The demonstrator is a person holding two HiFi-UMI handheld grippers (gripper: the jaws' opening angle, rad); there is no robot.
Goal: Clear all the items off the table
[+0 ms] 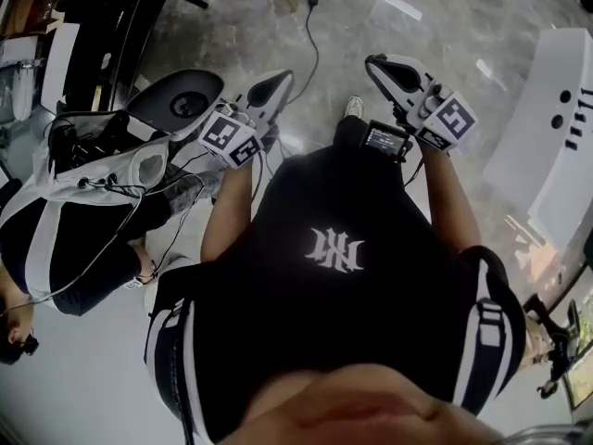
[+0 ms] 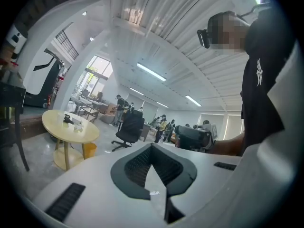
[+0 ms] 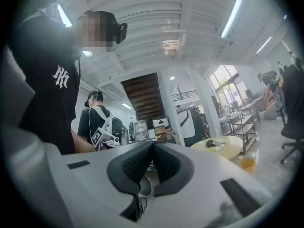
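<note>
Right gripper view: right gripper [image 3: 153,144] & left gripper [image 2: 152,147] jaws closed, empty; round table [image 3: 230,151] far off right.

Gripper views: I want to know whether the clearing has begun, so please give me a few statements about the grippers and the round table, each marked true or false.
1. The left gripper has its jaws together with nothing between them. True.
2. The right gripper grips a cup. False: its jaws are shut on nothing.
3. The round yellow table has small items on it. True.
4. The left gripper rests on that table. False: the table stands well away across the floor.
5. The black office chair stands on the table. False: it stands on the floor beyond it.
</note>
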